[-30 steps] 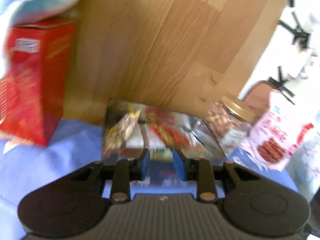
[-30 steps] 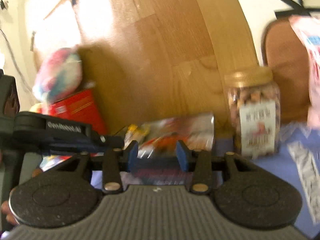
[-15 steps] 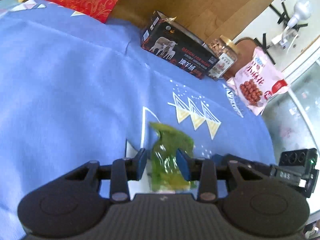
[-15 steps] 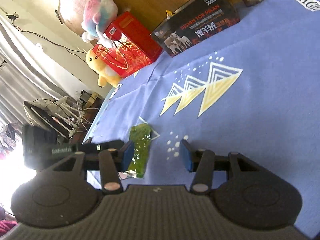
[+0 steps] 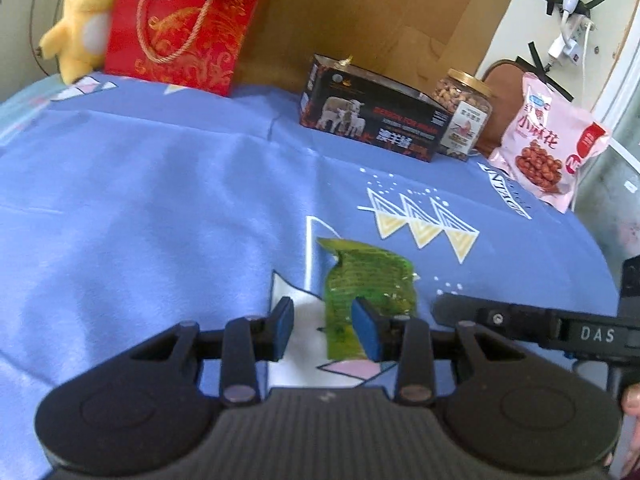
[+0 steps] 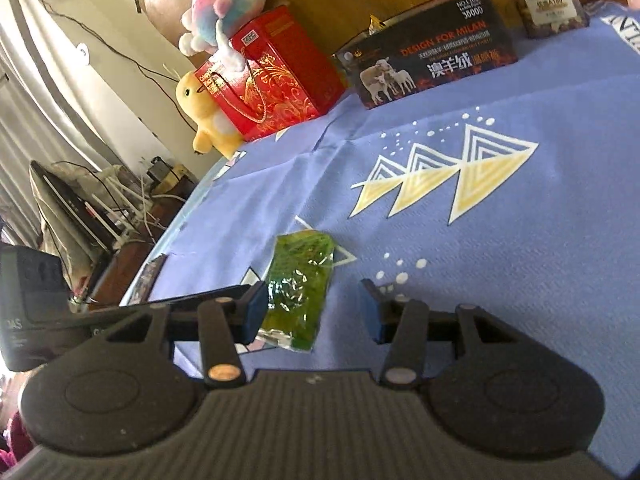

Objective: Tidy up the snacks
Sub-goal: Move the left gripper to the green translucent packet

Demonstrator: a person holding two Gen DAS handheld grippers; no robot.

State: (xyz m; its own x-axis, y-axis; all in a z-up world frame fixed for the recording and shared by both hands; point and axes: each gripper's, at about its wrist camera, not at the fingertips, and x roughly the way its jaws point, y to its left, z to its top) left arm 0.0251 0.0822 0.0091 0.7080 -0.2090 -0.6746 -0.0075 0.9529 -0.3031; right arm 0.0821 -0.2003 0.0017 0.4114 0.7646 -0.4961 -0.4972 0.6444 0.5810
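Both tools have swung away from the boxes and jar at the counter's back edge and now hover low near its front edge. The left tool (image 5: 322, 330) and right tool (image 6: 312, 310) are empty, jaws apart, the right's having just widened. The green snack packet (image 5: 370, 292) lies flat there on the blue cloth (image 5: 160, 200), partly between their pads.

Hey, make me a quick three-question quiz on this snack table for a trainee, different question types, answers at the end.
1. True or false: the green packet lies flat on the blue cloth.
2. What stands immediately beside the black box? A) nut jar B) yellow plush C) pink bag
3. Fill in: neither the left gripper nor the right gripper grips the packet; both are ____.

Key: 1 true; 2 A; 3 open.
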